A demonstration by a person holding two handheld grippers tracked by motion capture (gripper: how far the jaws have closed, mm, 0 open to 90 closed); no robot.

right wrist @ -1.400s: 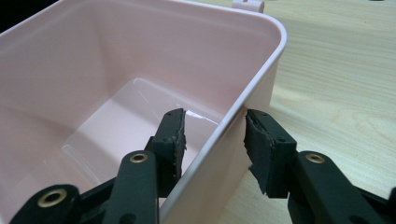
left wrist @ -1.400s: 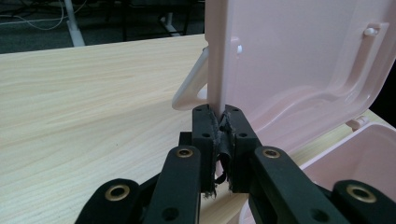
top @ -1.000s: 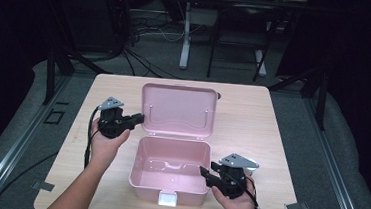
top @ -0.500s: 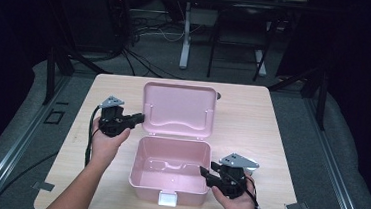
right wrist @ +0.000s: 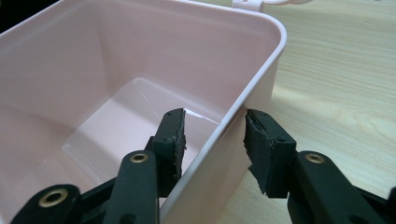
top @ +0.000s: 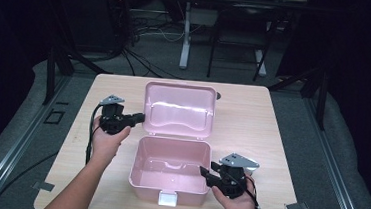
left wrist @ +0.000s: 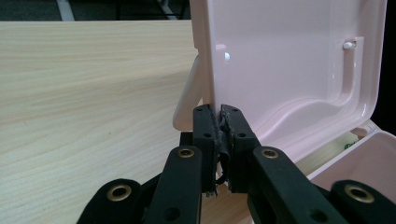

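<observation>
Between the clenched left tongs point(left wrist: 219, 122) the lid point(top: 179, 109) edge is pinched, upright; the box point(top: 169, 169) wall is straddled, ungripped, by the released right tongs point(right wrist: 214, 135).

Light wooden table point(top: 253, 115), open pink box point(top: 168, 171)

Wooden table point(top: 281, 142) on grey floor mat point(top: 344, 162); cables point(top: 142, 56) behind, second table's leg point(top: 185, 39)
</observation>
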